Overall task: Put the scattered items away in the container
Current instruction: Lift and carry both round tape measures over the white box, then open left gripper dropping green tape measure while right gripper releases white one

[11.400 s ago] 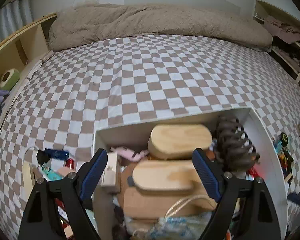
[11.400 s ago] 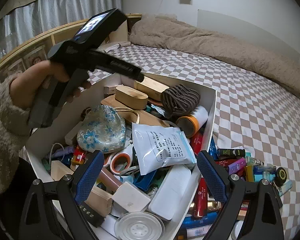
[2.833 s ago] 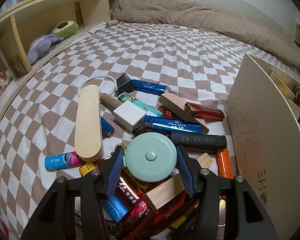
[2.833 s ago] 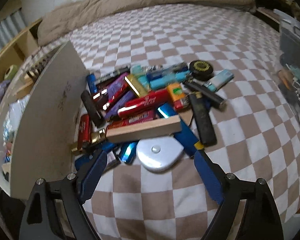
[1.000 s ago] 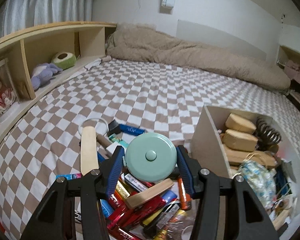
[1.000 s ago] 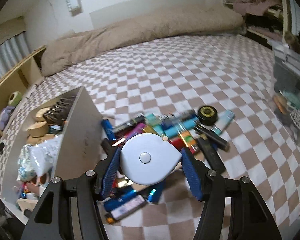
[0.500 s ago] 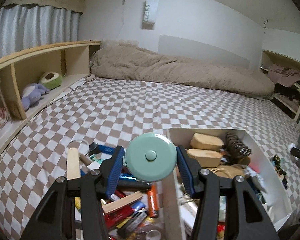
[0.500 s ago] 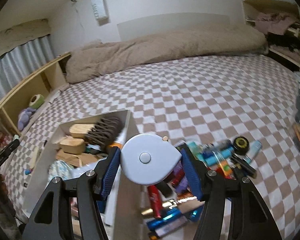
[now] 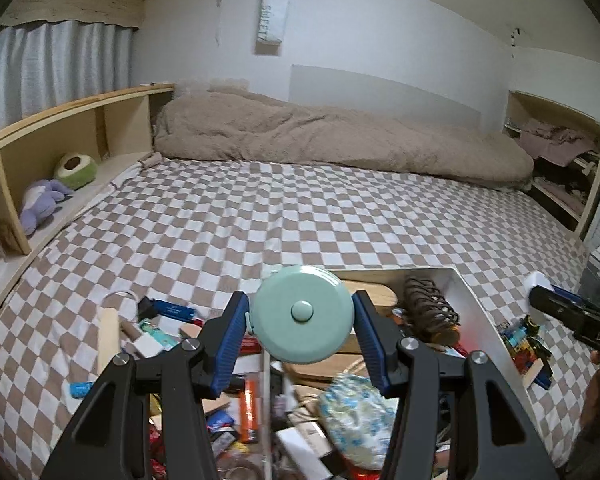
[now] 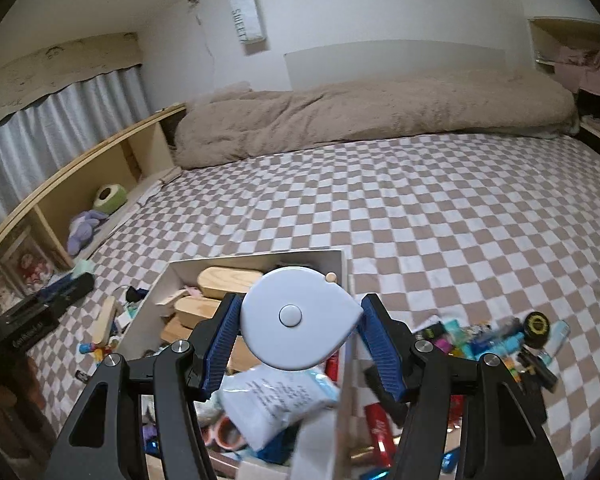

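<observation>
The left hand-held gripper (image 9: 302, 330) is clamped on a round mint-green tape measure (image 9: 300, 314), the right hand-held gripper (image 10: 296, 336) on a pale lavender teardrop-shaped tape measure (image 10: 298, 318) — both held flat-face to the camera. The white rectangular box (image 9: 474, 304), already crowded, lies just below and ahead of each, its long axis running away across the checked bed (image 9: 300, 208). The left grip hangs above the box's left wall, the right above its right wall — each needs an inward shift. Lighters and tubes lie scattered beyond both walls.
</observation>
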Tool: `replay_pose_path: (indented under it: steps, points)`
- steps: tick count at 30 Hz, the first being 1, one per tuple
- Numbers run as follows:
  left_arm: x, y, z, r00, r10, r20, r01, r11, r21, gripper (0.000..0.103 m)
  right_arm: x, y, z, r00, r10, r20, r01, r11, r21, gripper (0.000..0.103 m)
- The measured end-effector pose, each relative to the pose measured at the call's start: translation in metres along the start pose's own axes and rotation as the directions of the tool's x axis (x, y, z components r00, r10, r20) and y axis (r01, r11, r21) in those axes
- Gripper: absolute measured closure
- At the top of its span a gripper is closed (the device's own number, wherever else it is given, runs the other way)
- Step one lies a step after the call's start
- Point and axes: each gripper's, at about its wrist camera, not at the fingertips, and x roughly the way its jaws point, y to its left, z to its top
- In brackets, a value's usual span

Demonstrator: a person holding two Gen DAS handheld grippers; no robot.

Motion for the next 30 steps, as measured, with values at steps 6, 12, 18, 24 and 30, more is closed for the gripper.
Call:
replay_pose_path:
  steps: [6,12,18,24,30]
  points:
    - [0.027,-0.019,-0.003,0.993,-0.067,-0.092,0.068,0.998,0.007,0.050,0.014,0.012,-0.006,0.998,0.051,-0.030,-0.051,0.999,0.012,0.041]
    - [0.063,-0.029,-0.012,0.975,-0.103,-0.197,0.103,0.995,-0.011,0.050,0.029,0.018,-0.015,0.995,0.075,-0.069,-0.074,0.997,0.012,0.041]
    - [0.071,-0.029,-0.015,0.962,-0.118,-0.245,0.107,0.993,-0.057,0.050,0.040,0.022,-0.014,0.991,0.089,-0.099,-0.088,0.996,0.013,0.041]
    - [0.076,-0.019,-0.017,0.953,-0.115,-0.280,0.086,0.990,-0.114,0.019,0.050,0.029,-0.012,0.989,0.085,-0.125,-0.085,0.996,0.004,0.041]
    - [0.066,-0.015,-0.018,0.962,-0.109,-0.250,0.080,0.989,-0.123,0.019,0.061,0.035,-0.016,0.984,0.076,-0.163,-0.079,0.997,-0.012,0.041]
